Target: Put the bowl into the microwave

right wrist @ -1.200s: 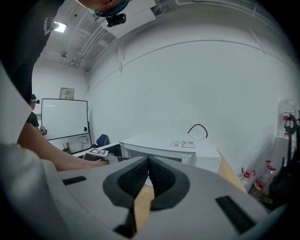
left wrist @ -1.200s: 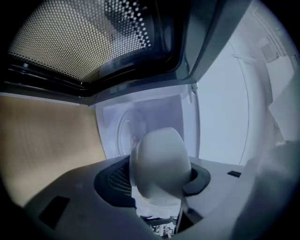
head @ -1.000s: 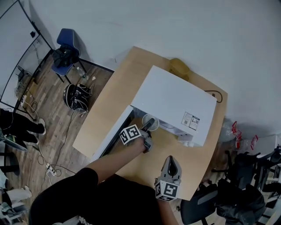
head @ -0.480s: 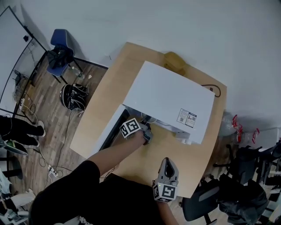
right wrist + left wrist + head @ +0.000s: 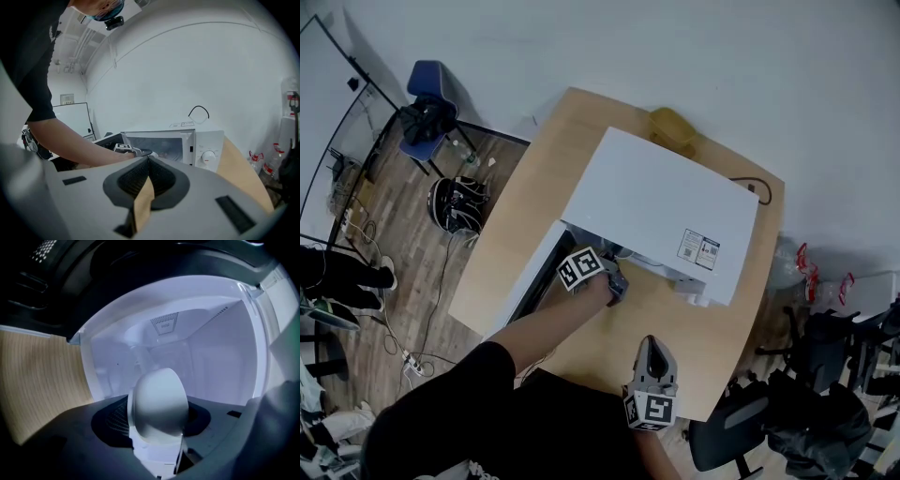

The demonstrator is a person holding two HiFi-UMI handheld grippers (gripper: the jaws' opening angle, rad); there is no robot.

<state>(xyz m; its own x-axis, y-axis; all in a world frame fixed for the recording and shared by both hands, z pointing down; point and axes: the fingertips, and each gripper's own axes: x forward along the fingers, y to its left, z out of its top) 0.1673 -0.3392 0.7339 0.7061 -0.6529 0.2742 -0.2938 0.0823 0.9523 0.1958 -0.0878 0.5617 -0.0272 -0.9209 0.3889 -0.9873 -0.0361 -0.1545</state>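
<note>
A white bowl (image 5: 158,404) stands on edge between the jaws of my left gripper (image 5: 157,427), which is shut on it. The bowl is inside the lit white cavity (image 5: 197,357) of the microwave (image 5: 661,211). In the head view my left gripper (image 5: 614,279) reaches into the microwave's mouth beside the swung-open door (image 5: 530,281), and the bowl is hidden under the microwave's top. My right gripper (image 5: 649,352) hovers over the table's near edge, shut and holding nothing. In the right gripper view, the microwave (image 5: 206,140) and the left gripper (image 5: 140,152) lie ahead.
A yellowish object (image 5: 672,127) lies behind the microwave, and a black cable (image 5: 755,192) runs off its back right corner. A blue chair (image 5: 427,103) and a black bag (image 5: 455,204) stand on the floor at left. A dark office chair (image 5: 722,450) is by the table's near right corner.
My left gripper has carried the bowl from the microwave's mouth deeper inside, so the bowl no longer shows in the head view. The right gripper has stayed about where it was.
</note>
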